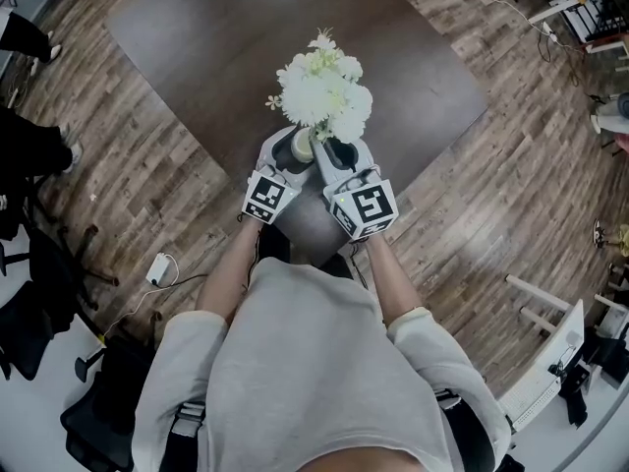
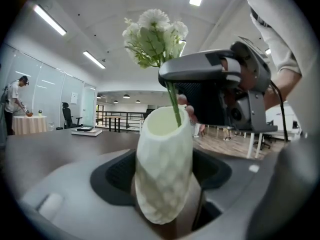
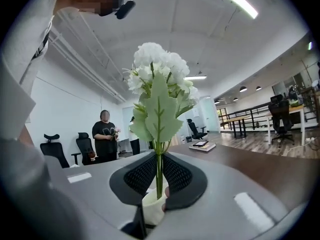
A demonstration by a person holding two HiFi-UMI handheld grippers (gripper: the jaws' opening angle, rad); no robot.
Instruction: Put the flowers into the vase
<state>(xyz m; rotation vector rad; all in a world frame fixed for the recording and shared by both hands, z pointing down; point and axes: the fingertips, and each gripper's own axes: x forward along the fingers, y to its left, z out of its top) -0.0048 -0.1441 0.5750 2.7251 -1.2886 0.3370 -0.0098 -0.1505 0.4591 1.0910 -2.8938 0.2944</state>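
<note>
A cream faceted vase [image 2: 162,169] stands upright between the wide jaws of my left gripper [image 2: 162,186], whose pads press its sides. The bunch of white flowers [image 3: 157,91] with green leaves rises above it. Its thin green stem [image 3: 159,171] is pinched between the black pads of my right gripper [image 3: 159,176], and the lower end dips into the vase's mouth [image 3: 151,203]. In the head view both grippers, left [image 1: 287,150] and right [image 1: 339,153], meet under the flowers [image 1: 324,91] at the near corner of the dark table [image 1: 216,47].
The table corner ends just in front of the person's body, with wooden floor on both sides. Black office chairs [image 1: 39,293] and a white power adapter [image 1: 157,268] sit at the left. A person [image 3: 105,134] stands beyond the table; a flat book [image 3: 200,145] lies on it.
</note>
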